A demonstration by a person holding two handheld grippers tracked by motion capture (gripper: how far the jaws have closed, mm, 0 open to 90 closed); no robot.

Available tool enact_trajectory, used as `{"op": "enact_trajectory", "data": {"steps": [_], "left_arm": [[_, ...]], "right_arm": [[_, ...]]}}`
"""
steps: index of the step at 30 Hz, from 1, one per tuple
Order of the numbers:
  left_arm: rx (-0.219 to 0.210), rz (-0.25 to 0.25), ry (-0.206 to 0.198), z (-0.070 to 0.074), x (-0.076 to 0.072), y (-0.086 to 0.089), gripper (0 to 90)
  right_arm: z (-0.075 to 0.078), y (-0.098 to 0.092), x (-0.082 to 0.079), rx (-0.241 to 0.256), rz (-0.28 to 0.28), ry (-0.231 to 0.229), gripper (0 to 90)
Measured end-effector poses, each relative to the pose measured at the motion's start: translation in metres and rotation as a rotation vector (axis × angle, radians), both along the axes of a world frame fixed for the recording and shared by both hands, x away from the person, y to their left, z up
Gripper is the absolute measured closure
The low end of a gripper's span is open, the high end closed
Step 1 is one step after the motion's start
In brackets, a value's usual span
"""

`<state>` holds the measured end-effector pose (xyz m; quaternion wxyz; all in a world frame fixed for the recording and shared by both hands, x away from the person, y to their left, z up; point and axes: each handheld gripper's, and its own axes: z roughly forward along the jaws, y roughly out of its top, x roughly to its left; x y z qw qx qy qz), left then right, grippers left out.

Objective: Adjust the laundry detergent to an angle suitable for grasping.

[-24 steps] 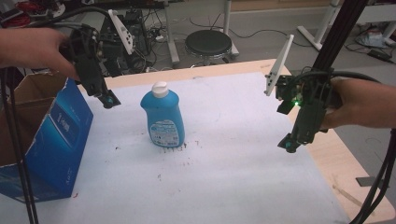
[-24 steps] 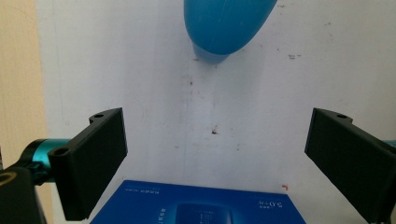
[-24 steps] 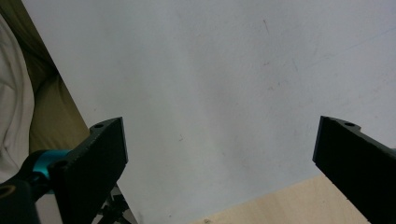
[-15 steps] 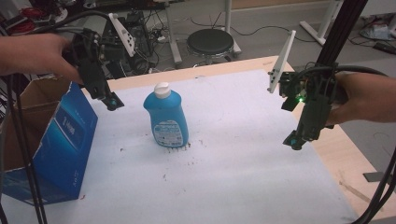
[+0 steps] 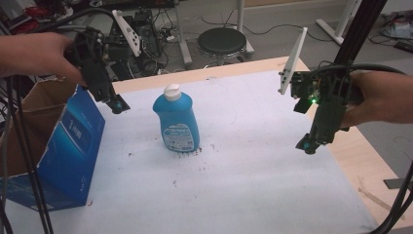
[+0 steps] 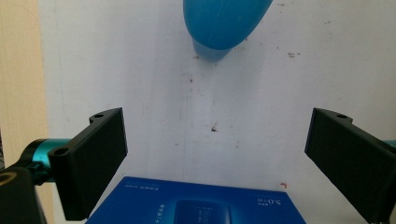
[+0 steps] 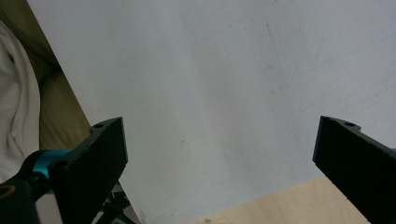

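A robotics lab or test workshop: a wooden table (image 5: 341, 146) covered with a scuffed white sheet (image 5: 253, 170) stands on a grey floor strewn with loose cables (image 5: 272, 27). Behind it sit a round black stool (image 5: 221, 43), white desk legs (image 5: 336, 24) and a stack of electronic equipment (image 5: 141, 34). Black stand poles (image 5: 358, 27) rise beside the table, and both of the person's hands carry instrumented devices trailing cables, one showing a lit green indicator (image 5: 312, 100).

Black-bodied left gripper (image 5: 118, 104) with teal jaw mounts, white three-cornered plate on top; right gripper (image 5: 308, 145) matches it, green light glowing, black cables trailing.
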<state>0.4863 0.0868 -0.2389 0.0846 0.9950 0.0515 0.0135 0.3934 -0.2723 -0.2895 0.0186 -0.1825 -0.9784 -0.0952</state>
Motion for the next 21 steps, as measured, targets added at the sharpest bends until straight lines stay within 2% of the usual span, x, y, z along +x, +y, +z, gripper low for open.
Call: {"op": "enact_trajectory", "data": {"steps": [7, 9, 11, 12, 14, 16, 18, 19, 20, 21], "left_arm": [[0.002, 0.004, -0.004, 0.0005, -0.0015, 0.0013, 5.7], [0.004, 0.006, -0.003, 0.0004, -0.0021, 0.0007, 5.6], [0.008, 0.002, -0.002, 0.0008, -0.0027, 0.0000, 5.7], [0.008, 0.002, -0.002, 0.0010, -0.0028, -0.0003, 5.7], [0.010, 0.005, -0.002, 0.0007, -0.0034, -0.0010, 5.6], [0.015, 0.004, 0.002, 0.0005, -0.0037, -0.0010, 5.6], [0.021, 0.004, 0.003, 0.0002, -0.0046, -0.0010, 5.7], [0.021, 0.004, 0.003, 0.0002, -0.0046, -0.0010, 5.6], [0.021, 0.009, 0.002, 0.0000, -0.0050, -0.0013, 5.6], [0.021, 0.009, 0.002, 0.0000, -0.0050, -0.0013, 5.7]], "right_arm": [[0.0006, 0.0002, 0.0000, 0.000, -0.006, -0.010, 2.2], [0.0000, -0.0001, 0.0007, 0.004, -0.010, -0.032, 2.1], [-0.0004, -0.0017, 0.0014, 0.035, -0.020, -0.052, 2.1], [-0.0016, -0.0040, 0.0018, 0.084, -0.034, -0.079, 2.2], [-0.0031, -0.0061, 0.0022, 0.122, -0.050, -0.107, 2.2], [-0.0040, -0.0070, 0.0028, 0.137, -0.054, -0.118, 2.2], [-0.0038, -0.0073, 0.0028, 0.164, -0.053, -0.155, 2.2], [-0.0038, -0.0073, 0.0028, 0.164, -0.053, -0.155, 2.2], [-0.0023, -0.0071, 0.0033, 0.199, -0.059, -0.166, 2.2], [-0.0023, -0.0071, 0.0033, 0.199, -0.059, -0.166, 2.2]]}}
